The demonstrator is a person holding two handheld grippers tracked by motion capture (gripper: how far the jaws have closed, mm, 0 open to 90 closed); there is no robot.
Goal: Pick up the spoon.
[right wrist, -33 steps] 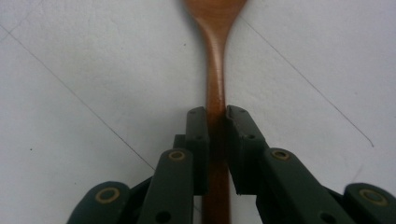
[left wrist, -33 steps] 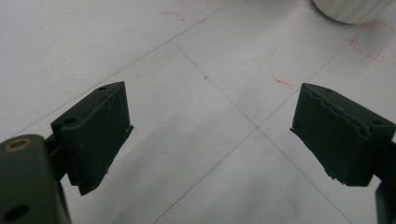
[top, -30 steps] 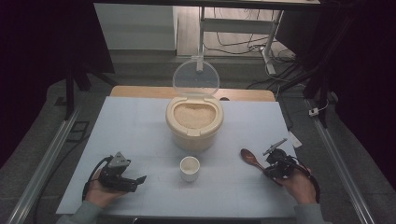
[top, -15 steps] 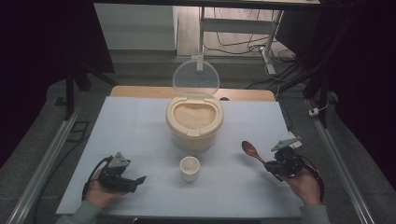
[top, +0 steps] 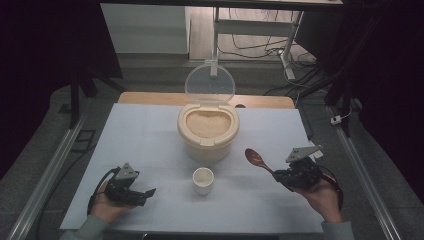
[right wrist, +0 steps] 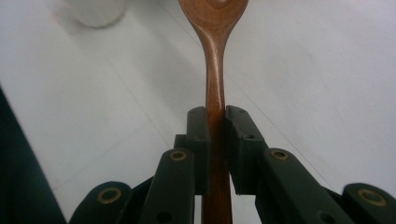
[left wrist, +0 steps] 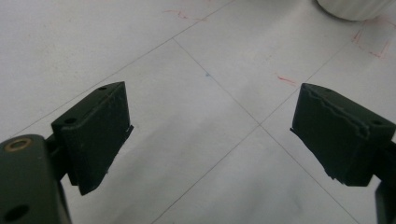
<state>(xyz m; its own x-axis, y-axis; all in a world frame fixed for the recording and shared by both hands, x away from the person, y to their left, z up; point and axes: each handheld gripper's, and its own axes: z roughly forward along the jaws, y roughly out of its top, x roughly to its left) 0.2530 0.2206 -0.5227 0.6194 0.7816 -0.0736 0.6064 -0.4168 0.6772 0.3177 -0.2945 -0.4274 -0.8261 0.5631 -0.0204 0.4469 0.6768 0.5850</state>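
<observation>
right gripper (right wrist: pixel 215 119) clamped on spoon (top: pixel 258 161) handle, bowl ahead of fingertips | left gripper (left wrist: pixel 210 135) spread, empty | risk: narrow grip, spoon may pivot, spilling rice short of cup (top: pixel 203 180)

A white table (top: pixel 150 135) is seen. A big cream tub of rice (top: pixel 208 131) is set on it in the middle. A small white cup (top: pixel 203 180) is placed nearer, just in front.
</observation>
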